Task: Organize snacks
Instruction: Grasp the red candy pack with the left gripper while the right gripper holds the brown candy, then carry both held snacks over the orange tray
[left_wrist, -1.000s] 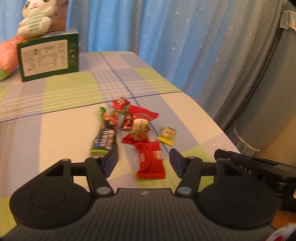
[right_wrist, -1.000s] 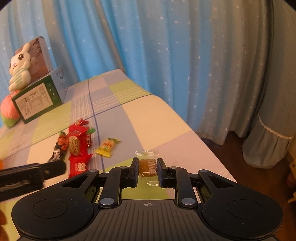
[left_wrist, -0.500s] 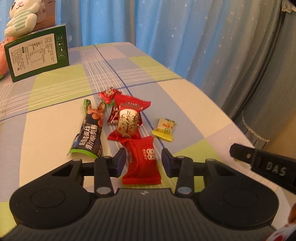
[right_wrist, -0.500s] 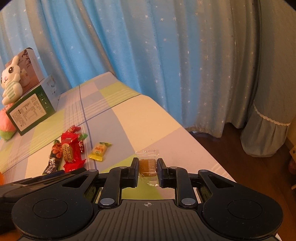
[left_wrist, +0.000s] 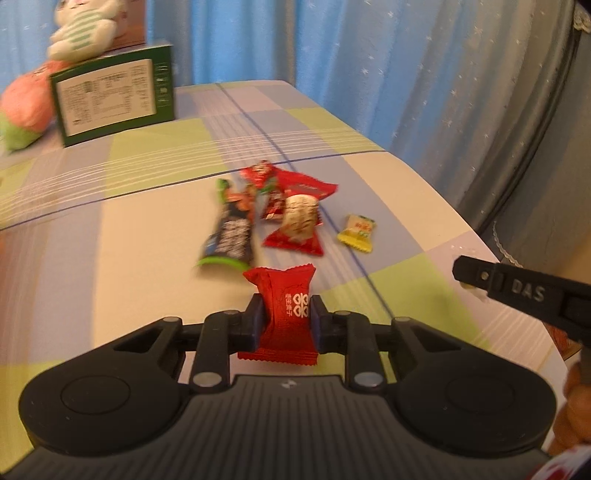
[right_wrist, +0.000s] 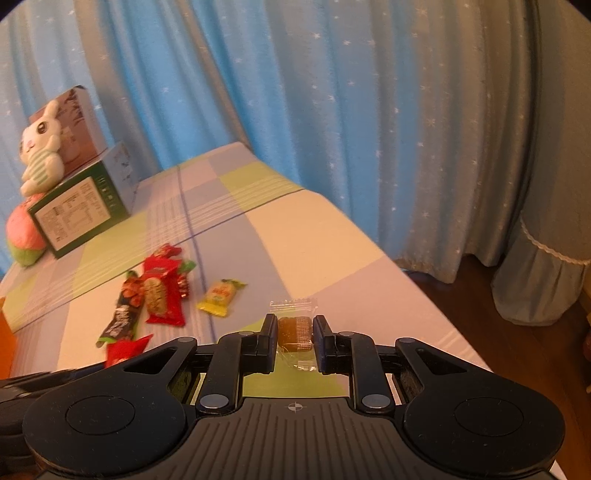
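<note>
Both my tongs grip wrapped snacks above a checked tablecloth (left_wrist: 129, 229).
My left gripper (left_wrist: 286, 325), jaws closing, pinches a red packet (left_wrist: 286, 314) low in the frame's centre. "DAS" marks my right gripper (right_wrist: 294, 338), clamped tight on a brown sweet in clear wrap (right_wrist: 295, 332). The loose snack pile (left_wrist: 266, 210) lies mid-frame; a green box (left_wrist: 110, 99), its label unreadable, stands upper left.

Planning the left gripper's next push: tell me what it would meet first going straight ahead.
The left gripper, closing on the red packet, would probably meet the tablecloth first, just short of the dark snack bar; depth is unclear.
</note>
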